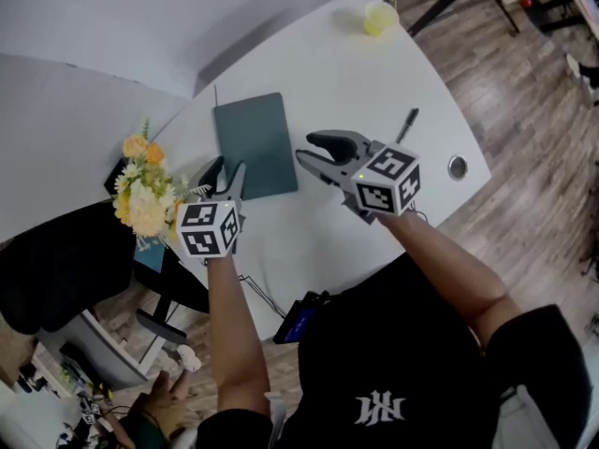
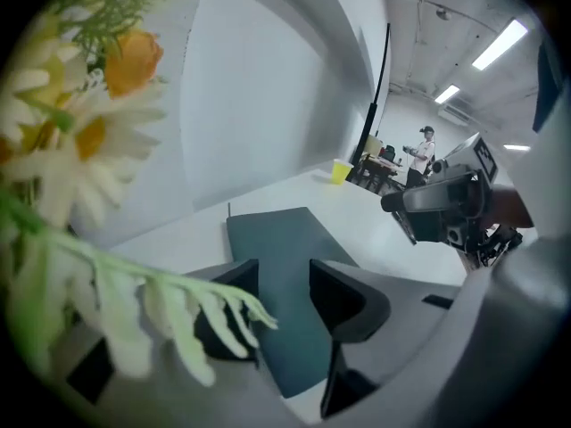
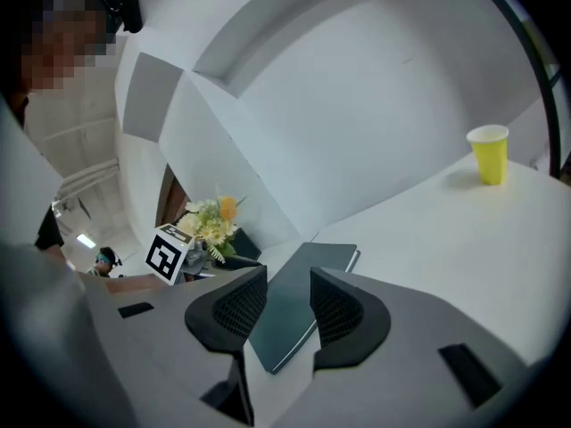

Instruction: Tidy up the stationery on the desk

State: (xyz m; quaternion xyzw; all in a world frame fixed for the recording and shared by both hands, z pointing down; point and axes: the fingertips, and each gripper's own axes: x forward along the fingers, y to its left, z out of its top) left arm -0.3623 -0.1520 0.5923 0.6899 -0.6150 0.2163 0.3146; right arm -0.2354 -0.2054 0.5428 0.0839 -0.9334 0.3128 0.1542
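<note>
White desk top (image 1: 374,82) bears the dark teal notebook (image 1: 255,143) near its middle, lying flat and closed. Both pairs of jaws stand apart with nothing gripped: the left gripper (image 1: 226,176) is at the book's 7 o'clock corner and the right gripper (image 1: 316,152) just beside its 3 o'clock edge. The step in hand is probably to take up the book. Each pair should straddle an edge squarely before closing, or the cover may slide. The flowers (image 1: 140,190) crowd the left gripper at 9 o'clock. A pen (image 1: 407,124) lies at the right gripper's 2 o'clock, and a yellow cup (image 1: 379,17) stands at the far 12 o'clock end.
</note>
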